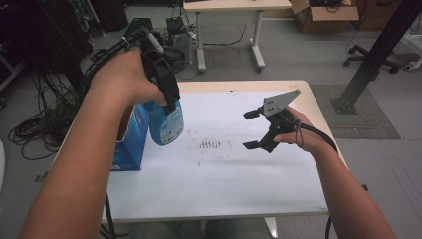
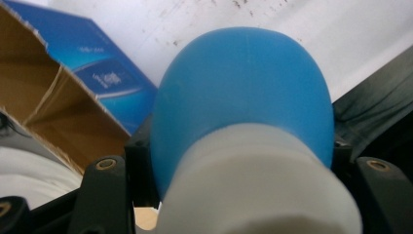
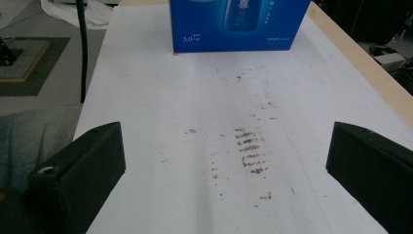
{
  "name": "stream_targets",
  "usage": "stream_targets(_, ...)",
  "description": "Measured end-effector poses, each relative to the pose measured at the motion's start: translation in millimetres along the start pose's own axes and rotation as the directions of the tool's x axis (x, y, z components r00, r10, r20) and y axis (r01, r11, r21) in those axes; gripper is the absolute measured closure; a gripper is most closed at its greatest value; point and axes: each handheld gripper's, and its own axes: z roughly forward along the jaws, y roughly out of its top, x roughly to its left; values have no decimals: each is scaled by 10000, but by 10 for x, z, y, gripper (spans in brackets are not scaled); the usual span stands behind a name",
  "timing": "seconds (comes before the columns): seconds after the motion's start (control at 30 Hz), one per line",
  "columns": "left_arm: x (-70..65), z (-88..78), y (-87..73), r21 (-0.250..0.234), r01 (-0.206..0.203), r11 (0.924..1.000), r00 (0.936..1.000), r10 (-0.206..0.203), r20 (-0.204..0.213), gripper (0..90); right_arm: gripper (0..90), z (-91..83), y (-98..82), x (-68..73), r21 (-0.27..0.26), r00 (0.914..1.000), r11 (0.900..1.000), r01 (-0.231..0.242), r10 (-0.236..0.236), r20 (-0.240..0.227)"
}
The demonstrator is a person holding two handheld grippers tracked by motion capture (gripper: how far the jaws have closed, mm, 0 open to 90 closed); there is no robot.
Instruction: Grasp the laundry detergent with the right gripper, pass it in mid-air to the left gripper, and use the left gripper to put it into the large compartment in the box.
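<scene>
Overhead, a blue bottle (image 1: 166, 124) is clamped at its neck by the left gripper (image 1: 169, 102), which is pointed down from a raised, bent wrist; the bottle is hung clear of the table (image 1: 209, 189). Just beside and below it, an opened blue box (image 1: 132, 142) is stood. The right gripper (image 1: 252, 129) is held level with its jaws spread wide and nothing between them. Beneath and ahead of those jaws, brown marks (image 3: 251, 151) are smeared on the white sheet (image 3: 160, 97). Beyond, cables and a second desk (image 1: 234, 7) are seen on grey floor.
</scene>
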Motion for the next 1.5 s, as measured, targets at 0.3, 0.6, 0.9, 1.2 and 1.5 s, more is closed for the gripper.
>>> stream_targets(0.3,254,-152,-99,-220,1442,9893,9895,-1438,169,383,11,-44,0,-48,41,10000,10000,-48,48,77)
stream_targets(0.6,521,-299,-216,-371,2735,9611,9619,-2732,133,383,11,-53,22,-73,64,10000,10000,-29,29,34)
stream_targets(0.9,785,-443,-371,-420,3694,9283,9293,-3691,154,383,11,-63,21,-107,100,10000,9999,-71,71,2)
stream_targets(1.2,1050,-561,-579,-539,4656,8833,8850,-4651,226,383,11,-58,8,-131,184,9999,9998,-121,122,-25)
stream_targets(1.5,1273,-569,-759,-517,5315,8455,8469,-5316,138,383,12,-66,15,-143,250,9999,9996,-137,138,-35)
